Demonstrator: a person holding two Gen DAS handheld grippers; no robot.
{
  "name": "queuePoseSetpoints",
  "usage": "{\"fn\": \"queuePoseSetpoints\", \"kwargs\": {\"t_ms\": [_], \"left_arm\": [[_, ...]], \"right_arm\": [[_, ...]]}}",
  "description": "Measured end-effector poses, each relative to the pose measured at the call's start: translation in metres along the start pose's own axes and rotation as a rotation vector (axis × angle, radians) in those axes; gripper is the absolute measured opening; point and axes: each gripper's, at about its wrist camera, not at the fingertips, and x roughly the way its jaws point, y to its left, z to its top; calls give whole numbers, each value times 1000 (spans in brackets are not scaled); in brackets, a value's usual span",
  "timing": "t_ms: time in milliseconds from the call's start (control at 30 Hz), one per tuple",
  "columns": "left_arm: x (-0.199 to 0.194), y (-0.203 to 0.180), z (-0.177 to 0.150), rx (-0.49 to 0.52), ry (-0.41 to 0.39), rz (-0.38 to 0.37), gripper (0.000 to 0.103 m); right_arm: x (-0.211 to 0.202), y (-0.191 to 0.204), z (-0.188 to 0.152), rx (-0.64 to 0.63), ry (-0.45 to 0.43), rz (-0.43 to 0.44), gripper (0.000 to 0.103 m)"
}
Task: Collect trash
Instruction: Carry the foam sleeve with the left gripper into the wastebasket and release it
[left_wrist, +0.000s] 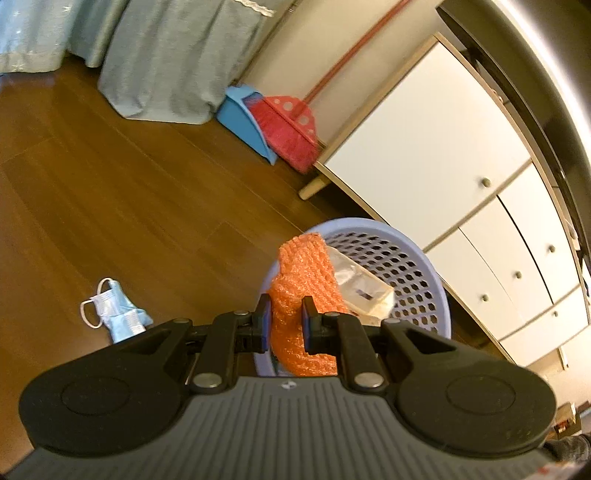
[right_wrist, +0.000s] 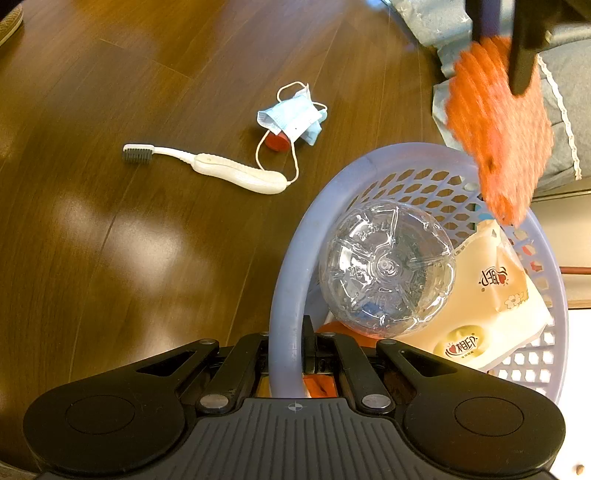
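My left gripper (left_wrist: 285, 319) is shut on an orange foam net (left_wrist: 306, 275) and holds it over the lilac perforated basket (left_wrist: 406, 266). In the right wrist view the same orange foam net (right_wrist: 498, 133) hangs blurred above the basket's far rim, with the left gripper (right_wrist: 502, 48) at the top. My right gripper (right_wrist: 286, 343) is shut on the basket rim (right_wrist: 284, 295). Inside the basket lie a clear plastic bottle (right_wrist: 386, 267) and a cream tissue packet (right_wrist: 491, 306). On the floor lie a blue face mask (right_wrist: 291, 116), a red cap (right_wrist: 276, 141) under it, and a white toothbrush (right_wrist: 221, 170).
The floor (right_wrist: 110, 240) is dark wood. A red broom (left_wrist: 291, 129) and blue dustpan (left_wrist: 243, 118) lean by the wall, beside a white drawer cabinet (left_wrist: 461, 184). Grey-blue curtains (left_wrist: 166, 55) hang to the floor at the back. A shoe (right_wrist: 9, 22) shows at the top left.
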Motion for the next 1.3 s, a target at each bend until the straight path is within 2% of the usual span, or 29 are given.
{"fn": "queuePoseSetpoints", "kwargs": {"t_ms": [500, 1000, 1167, 1267, 1300], "left_arm": [[35, -25, 0, 91, 79, -56, 12], [90, -26, 4, 155, 130, -37, 12], [97, -21, 1, 161, 142, 4, 18], [93, -19, 2, 162, 127, 18, 32], [90, -18, 2, 162, 121, 19, 33]], "right_arm": [[1, 0, 0, 0, -3, 1, 0], [2, -1, 1, -1, -6, 4, 0], [2, 0, 2, -3, -6, 4, 0], [2, 0, 2, -2, -8, 4, 0], [2, 0, 2, -2, -8, 5, 0]]}}
